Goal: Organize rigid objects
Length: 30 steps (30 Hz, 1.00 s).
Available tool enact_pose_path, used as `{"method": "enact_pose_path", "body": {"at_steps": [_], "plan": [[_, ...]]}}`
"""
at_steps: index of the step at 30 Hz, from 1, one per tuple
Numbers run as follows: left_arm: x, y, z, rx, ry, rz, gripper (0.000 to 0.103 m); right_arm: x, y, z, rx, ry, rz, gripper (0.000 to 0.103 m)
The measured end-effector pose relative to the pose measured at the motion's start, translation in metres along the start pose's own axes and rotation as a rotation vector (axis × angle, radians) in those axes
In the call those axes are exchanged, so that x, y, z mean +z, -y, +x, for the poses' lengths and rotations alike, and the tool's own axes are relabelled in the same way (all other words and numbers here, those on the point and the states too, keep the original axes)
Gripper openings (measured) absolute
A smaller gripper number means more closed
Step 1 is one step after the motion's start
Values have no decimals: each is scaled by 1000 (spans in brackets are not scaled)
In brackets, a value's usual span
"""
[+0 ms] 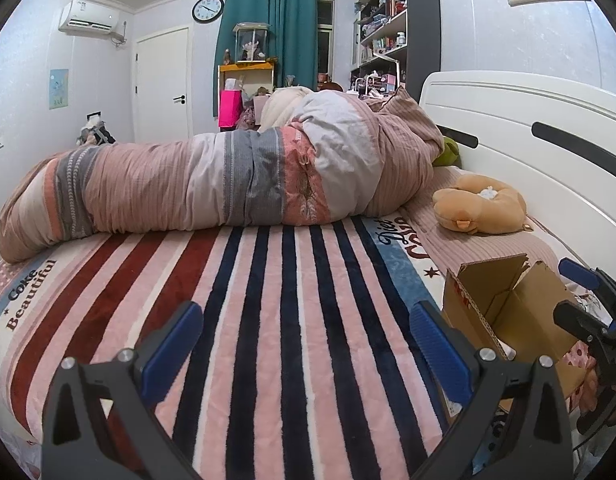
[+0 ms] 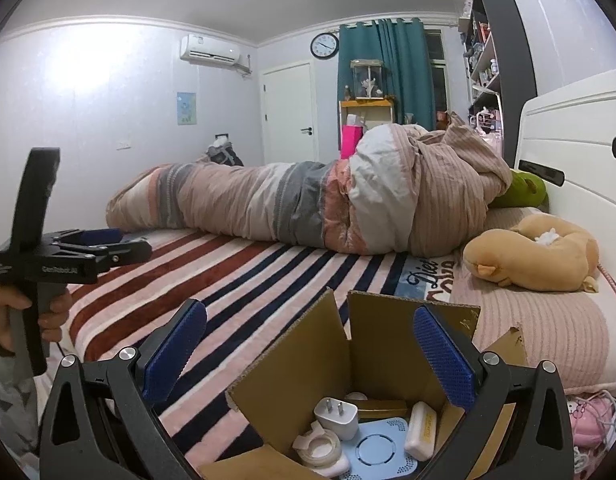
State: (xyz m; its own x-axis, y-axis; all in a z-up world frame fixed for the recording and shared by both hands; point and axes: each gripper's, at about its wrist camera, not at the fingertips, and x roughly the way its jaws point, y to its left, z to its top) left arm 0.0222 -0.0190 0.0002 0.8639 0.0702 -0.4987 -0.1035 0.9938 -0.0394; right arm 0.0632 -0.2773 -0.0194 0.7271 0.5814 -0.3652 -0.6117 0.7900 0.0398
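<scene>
An open cardboard box (image 2: 336, 356) stands on the striped bed, and also shows at the right of the left wrist view (image 1: 504, 320). Inside it lie a white plug adapter (image 2: 338, 416), a tape roll (image 2: 320, 448), a light blue flat device (image 2: 378, 452) and a white case (image 2: 420, 432). My right gripper (image 2: 308, 344) hovers above the box, open and empty. My left gripper (image 1: 303, 344) is open and empty over the striped blanket, left of the box. It shows from the side in the right wrist view (image 2: 107, 244).
A rolled pink and grey duvet (image 1: 227, 180) lies across the bed. A tan plush toy (image 1: 480, 204) rests on the pink pillow by the white headboard (image 1: 528, 112). A green plush (image 2: 524, 190) lies behind the duvet. Pink items (image 2: 592, 424) lie right of the box.
</scene>
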Motion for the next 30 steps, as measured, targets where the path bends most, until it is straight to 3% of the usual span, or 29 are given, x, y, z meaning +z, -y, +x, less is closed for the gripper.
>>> {"method": "enact_pose_path", "body": {"at_steps": [30], "plan": [[-3,-2,-1,20,5,-25,103,-1,-1,1,16,12,17,103]]}}
